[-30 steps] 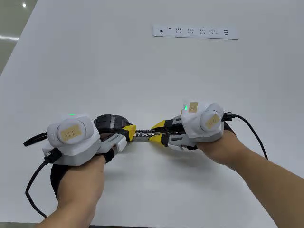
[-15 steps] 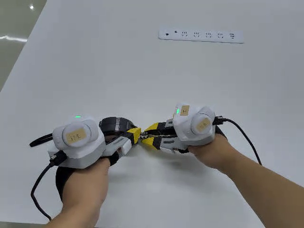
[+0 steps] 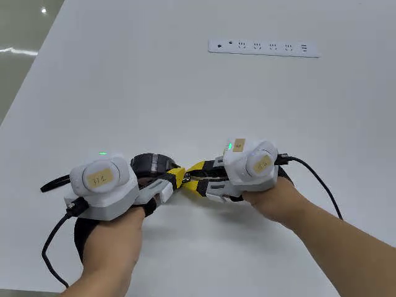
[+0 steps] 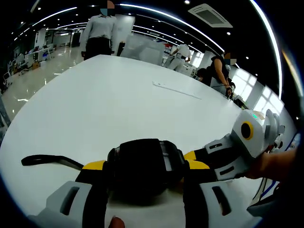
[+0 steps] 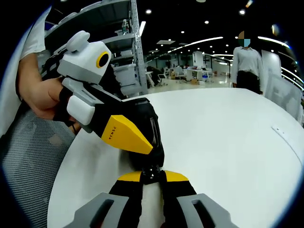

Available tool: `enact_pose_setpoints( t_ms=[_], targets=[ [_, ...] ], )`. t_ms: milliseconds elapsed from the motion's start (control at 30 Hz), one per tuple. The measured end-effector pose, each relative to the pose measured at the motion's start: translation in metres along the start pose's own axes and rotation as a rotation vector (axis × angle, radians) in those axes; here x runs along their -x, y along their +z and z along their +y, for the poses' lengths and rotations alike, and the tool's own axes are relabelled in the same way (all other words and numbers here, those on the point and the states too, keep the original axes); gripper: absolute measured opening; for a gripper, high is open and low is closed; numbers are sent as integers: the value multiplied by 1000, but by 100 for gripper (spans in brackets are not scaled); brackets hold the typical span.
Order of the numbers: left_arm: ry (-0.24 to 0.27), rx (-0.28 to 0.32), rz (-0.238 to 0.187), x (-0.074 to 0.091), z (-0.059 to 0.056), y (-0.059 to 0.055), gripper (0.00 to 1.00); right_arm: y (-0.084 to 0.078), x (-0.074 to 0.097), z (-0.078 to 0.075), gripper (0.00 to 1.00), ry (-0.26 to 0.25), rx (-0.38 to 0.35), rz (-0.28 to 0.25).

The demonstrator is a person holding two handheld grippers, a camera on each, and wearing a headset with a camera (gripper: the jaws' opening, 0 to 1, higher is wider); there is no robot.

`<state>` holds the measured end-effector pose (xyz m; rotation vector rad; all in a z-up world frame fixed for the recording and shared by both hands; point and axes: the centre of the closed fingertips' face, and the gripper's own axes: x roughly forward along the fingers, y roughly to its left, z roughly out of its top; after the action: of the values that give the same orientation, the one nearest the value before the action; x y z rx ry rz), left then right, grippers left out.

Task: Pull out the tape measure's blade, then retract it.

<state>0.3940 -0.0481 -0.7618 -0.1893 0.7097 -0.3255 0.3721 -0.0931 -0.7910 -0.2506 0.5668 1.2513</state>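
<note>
Left gripper [image 4: 145, 167] clamps the tape measure [image 4: 140, 156]; right gripper [image 5: 153, 177], in its own view, pinches its blade [image 5: 152, 170]

In the head view, tape measure [image 3: 151, 163] largely behind left gripper [image 3: 164, 176], blade [image 3: 186, 179] too small to tell

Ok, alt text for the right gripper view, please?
The right hand-held gripper, yellow-tipped jaws shut, pinches the metal blade tip at the mouth of a black plastic tape measure, which the left hand-held gripper clamps from the left. Beneath is a white table; a person in a pale shirt stands beyond it.
</note>
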Motion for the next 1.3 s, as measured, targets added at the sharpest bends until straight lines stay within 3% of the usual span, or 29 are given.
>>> enact_pose_setpoints(
  t_ms=[267,567,733,933,1133,1300],
  targets=[
    [-5,-12,21,-1,-1,-2,61,6,4,-5,22,-26,-28,6],
    [-14,-4,4,4,-1,-3,63,4,7,-4,24,-29,-27,19],
    [-20,-7,-1,10,4,-3,70,3,13,-4,33,-58,-55,8],
    [-36,-35,9,19,4,-6,72,-2,21,2,38,-64,-98,7],
    [-52,-48,5,27,4,-7,78,-2,33,3,51,-107,-106,-3],
    [-68,-64,8,35,5,-7,78,-8,43,12,55,-116,-112,11]
  ],
)
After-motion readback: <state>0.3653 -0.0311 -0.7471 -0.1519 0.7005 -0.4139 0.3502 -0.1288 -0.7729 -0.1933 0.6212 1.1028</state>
